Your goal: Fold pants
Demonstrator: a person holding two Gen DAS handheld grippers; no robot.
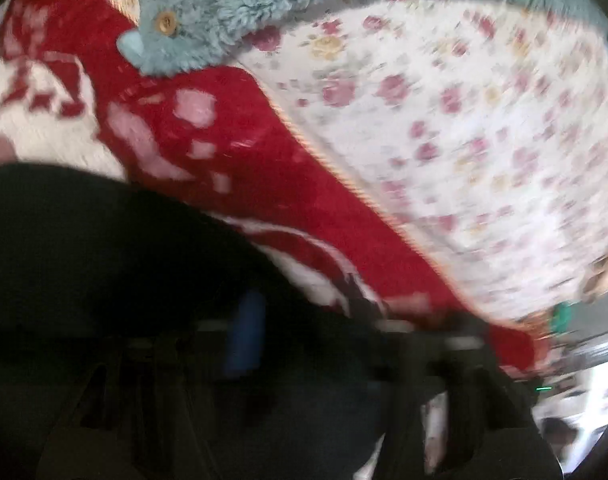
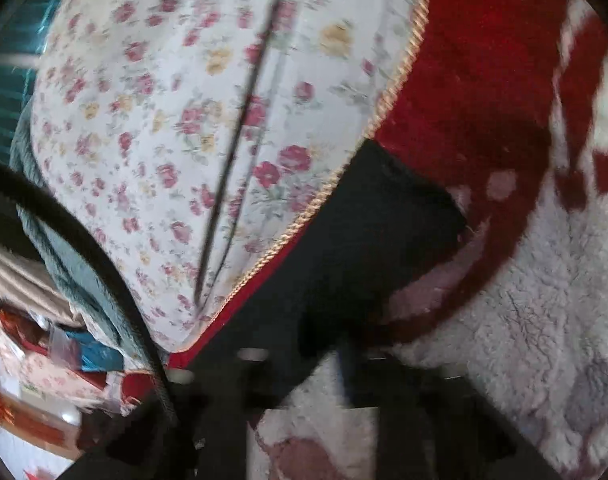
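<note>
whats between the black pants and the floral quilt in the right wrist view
Mostly a strip of red blanket, showing in the right wrist view; lower down the black pants run right up to the floral quilt at its corded edge.

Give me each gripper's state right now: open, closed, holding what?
Left gripper: tongs closed, dark pants fabric around them; the grip itself is too blurred and dark to confirm.
Right gripper: tongs closed at the pants edge; the grip is unclear.

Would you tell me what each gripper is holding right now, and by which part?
Both grippers read as shut amid the black pants, but blur and darkness hide the fingertips, so the hold and its place cannot be told.
</note>
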